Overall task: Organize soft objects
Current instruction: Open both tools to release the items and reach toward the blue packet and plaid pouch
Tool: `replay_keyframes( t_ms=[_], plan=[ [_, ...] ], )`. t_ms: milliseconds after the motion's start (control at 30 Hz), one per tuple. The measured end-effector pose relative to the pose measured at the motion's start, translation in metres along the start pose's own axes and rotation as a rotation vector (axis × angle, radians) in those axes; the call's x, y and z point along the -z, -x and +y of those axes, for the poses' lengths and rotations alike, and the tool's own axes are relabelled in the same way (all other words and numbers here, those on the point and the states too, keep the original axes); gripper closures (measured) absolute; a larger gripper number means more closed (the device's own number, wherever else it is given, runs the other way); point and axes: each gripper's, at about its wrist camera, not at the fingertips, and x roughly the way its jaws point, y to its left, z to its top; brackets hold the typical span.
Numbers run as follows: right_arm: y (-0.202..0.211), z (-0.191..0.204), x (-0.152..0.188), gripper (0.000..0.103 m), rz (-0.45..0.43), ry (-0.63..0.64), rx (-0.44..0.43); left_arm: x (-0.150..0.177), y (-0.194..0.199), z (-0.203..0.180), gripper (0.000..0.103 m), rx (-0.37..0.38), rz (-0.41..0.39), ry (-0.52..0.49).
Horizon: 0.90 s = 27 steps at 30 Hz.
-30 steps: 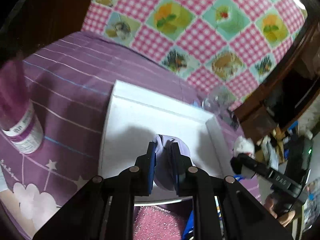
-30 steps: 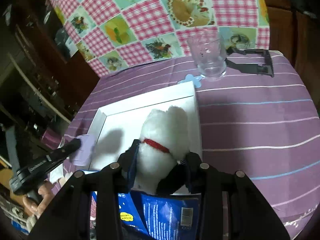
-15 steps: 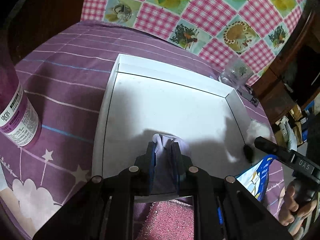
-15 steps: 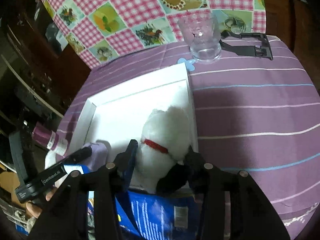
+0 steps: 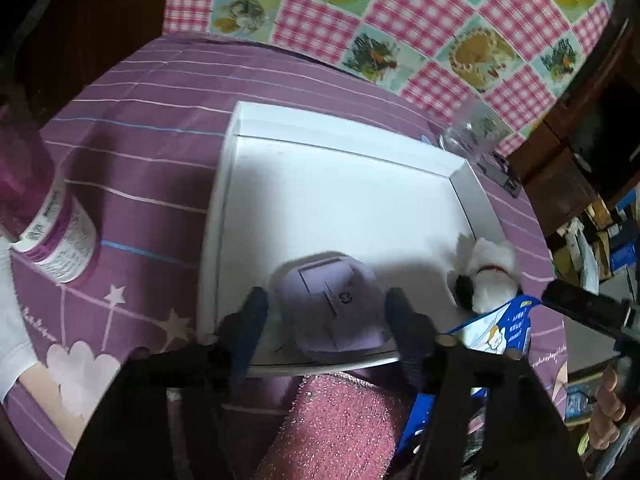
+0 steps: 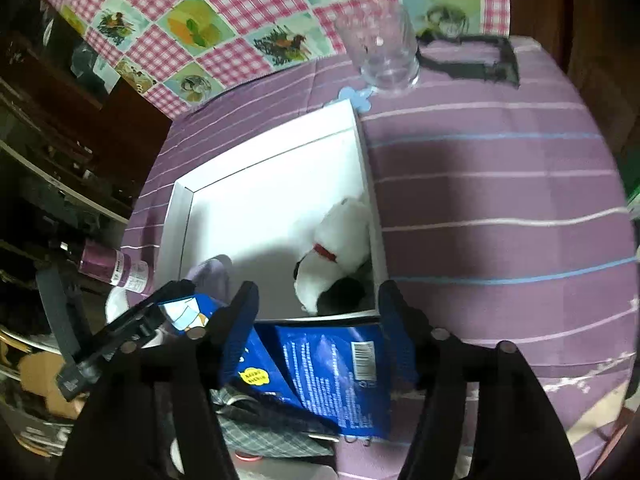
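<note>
**Inspector:** Presently, the left gripper (image 5: 326, 308) stands with its jaws spread, having just been opening. The lilac soft pad (image 5: 330, 308) lies between the fingers, untouched by either, on the near edge of the white tray (image 5: 340, 136).

**Assistant:** And the right?

**Inspector:** The right gripper (image 6: 318, 304) likewise has just been opening and holds nothing. The white plush dog (image 6: 340, 244) lies just ahead of its fingertips, in the tray's near corner against the wall.

**Assistant:** Handling?

**Inspector:** Both judged light and compressible, not fragile. The plush will squash; take it across the body near the red collar. The pad looks limp; pinch its middle.
</note>
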Motion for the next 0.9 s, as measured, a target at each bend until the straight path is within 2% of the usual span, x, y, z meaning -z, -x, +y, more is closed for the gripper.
replay_keyframes(
  t_ms=[100, 300, 433, 500, 567, 700, 800, 900],
  plan=[
    [0.001, 0.001, 0.000, 0.036, 0.007, 0.025, 0.041, -0.002, 0.013, 0.000, 0.040, 0.004, -0.038, -0.007],
    [0.022, 0.004, 0.004, 0.036, -0.017, 0.023, -0.013, -0.001, 0.040, -0.012, 0.040, -0.010, -0.092, -0.047],
    [0.040, 0.013, 0.008, 0.036, -0.057, 0.051, -0.094, 0.005, 0.055, -0.026, 0.040, -0.024, -0.096, -0.102],
    [0.039, 0.015, 0.010, 0.036, -0.043, 0.061, -0.154, 0.007, 0.061, -0.033, 0.040, -0.024, -0.094, -0.123],
    [0.034, 0.019, 0.012, 0.036, -0.013, 0.086, -0.195, 0.010, 0.063, -0.041, 0.040, -0.026, -0.076, -0.153],
    [0.016, 0.025, 0.018, 0.036, 0.048, 0.134, -0.218, 0.013, 0.055, -0.051, 0.040, -0.024, 0.009, -0.175],
    [0.000, 0.029, 0.021, 0.041, 0.093, 0.171, -0.253, 0.016, 0.047, -0.051, 0.040, 0.002, 0.067, -0.164],
    [-0.014, 0.029, 0.023, 0.045, 0.128, 0.178, -0.251, 0.018, 0.038, -0.048, 0.040, 0.001, 0.114, -0.146]
  ],
)
